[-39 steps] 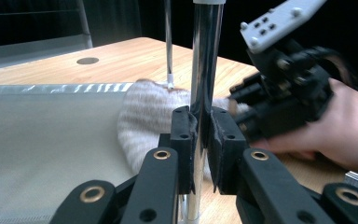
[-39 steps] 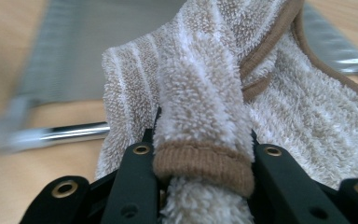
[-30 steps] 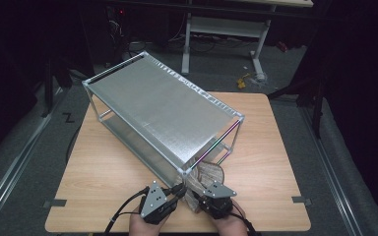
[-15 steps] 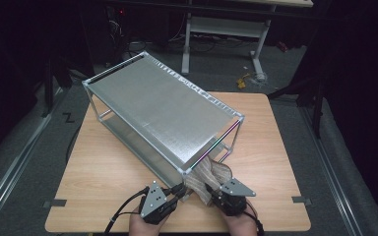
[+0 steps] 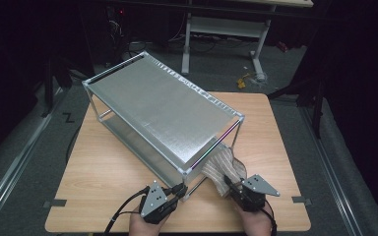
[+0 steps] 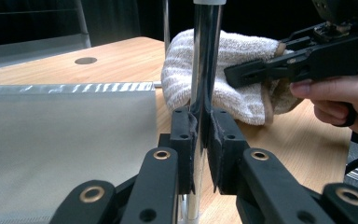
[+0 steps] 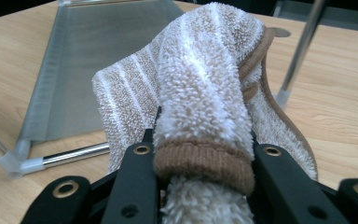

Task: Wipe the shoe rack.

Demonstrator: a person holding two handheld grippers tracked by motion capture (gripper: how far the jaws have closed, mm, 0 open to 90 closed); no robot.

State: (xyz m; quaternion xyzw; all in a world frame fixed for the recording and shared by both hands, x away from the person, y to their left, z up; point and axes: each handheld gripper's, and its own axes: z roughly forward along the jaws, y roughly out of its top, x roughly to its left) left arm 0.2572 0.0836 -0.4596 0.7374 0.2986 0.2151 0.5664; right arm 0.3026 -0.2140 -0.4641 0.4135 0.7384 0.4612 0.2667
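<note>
Beside the rack's (image 5: 162, 105) near corner: right gripper (image 5: 232, 186) clamps the towel (image 5: 224, 169), right of the upright post (image 6: 204, 70) pinched by left gripper (image 6: 200, 140).

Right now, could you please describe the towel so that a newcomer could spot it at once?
Find the metal shelf rack standing slantwise on the wooden table. At its near right corner, beside the post that the left gripper clamps, the towel hangs bunched from the right gripper. It is the one soft thing there: beige terry with pale stripes and a brown hem.
</note>
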